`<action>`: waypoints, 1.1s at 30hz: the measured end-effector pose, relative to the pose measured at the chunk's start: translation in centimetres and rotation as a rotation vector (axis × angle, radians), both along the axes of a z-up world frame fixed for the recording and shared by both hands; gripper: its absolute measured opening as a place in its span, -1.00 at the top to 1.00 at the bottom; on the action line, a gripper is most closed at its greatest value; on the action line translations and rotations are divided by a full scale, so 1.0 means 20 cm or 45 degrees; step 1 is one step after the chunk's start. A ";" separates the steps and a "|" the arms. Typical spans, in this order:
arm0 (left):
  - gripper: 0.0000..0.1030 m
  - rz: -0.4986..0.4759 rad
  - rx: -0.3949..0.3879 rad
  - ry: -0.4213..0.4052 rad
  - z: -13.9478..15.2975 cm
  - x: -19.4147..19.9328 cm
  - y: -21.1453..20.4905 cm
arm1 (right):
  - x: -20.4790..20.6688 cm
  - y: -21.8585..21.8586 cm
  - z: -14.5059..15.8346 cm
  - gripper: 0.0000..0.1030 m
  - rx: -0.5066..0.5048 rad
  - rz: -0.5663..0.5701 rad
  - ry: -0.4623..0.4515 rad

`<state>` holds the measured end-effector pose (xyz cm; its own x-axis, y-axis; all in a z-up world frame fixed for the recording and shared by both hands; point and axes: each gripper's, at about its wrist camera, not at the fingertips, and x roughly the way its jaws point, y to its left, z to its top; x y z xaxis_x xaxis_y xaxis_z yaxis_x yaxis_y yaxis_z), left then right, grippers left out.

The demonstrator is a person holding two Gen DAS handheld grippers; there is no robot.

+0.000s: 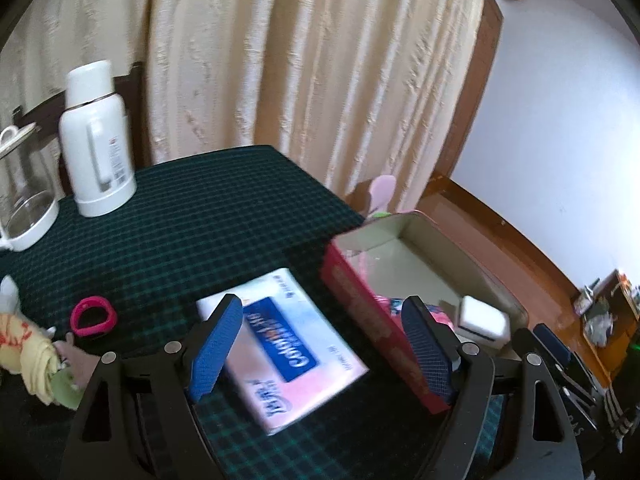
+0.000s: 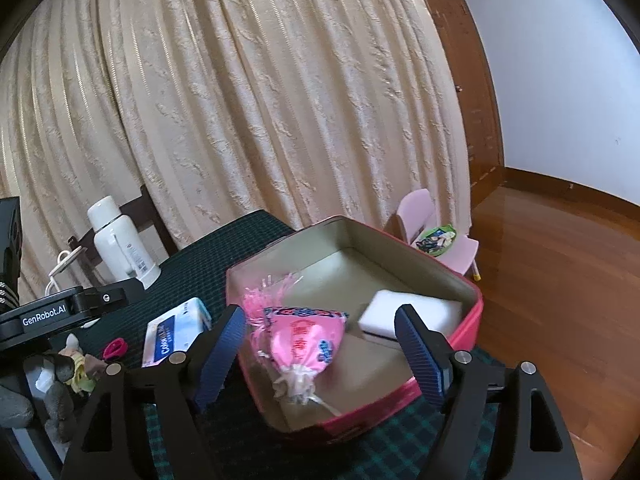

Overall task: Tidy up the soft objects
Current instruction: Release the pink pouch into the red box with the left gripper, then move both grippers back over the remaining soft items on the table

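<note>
Blue-padded and spread wide, your left gripper [image 1: 322,344] holds nothing; the tissue pack [image 1: 280,348] lies flat on the green checked tablecloth [image 1: 192,216] below the gap between its jaws, with no pad seen pressing it. Your right gripper [image 2: 320,354] likewise stands wide and grips nothing, hovering over the near edge of the red tin box [image 2: 474,312]. Inside that box, you have a pink candy-style bag [image 2: 306,344] lying near the near-left wall and a white block [image 2: 412,312] against the right wall. Left of the tissue pack sit a pink ring [image 1: 93,317] and, at the near-left table edge, a yellow soft toy [image 1: 30,354]. Farther left stand a white thermos [image 1: 96,140] and a glass kettle [image 1: 24,196]. Beyond the table hangs a cream curtain [image 2: 260,100]; a small pink chair [image 2: 432,232] stands on the wooden floor behind the box.
</note>
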<state>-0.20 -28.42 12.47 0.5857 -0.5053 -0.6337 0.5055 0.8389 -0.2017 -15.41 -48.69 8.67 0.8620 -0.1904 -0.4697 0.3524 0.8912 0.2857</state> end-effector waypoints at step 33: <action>-0.67 0.678 0.036 -0.029 -0.09 0.20 0.97 | 0.16 0.45 0.06 -0.58 -0.074 0.266 0.020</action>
<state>3.89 -9.00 10.75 0.7703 -0.1171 -0.6268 0.0124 0.9856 -0.1689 -12.22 -39.77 9.83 0.8784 -0.0357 -0.4766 0.1625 0.9601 0.2276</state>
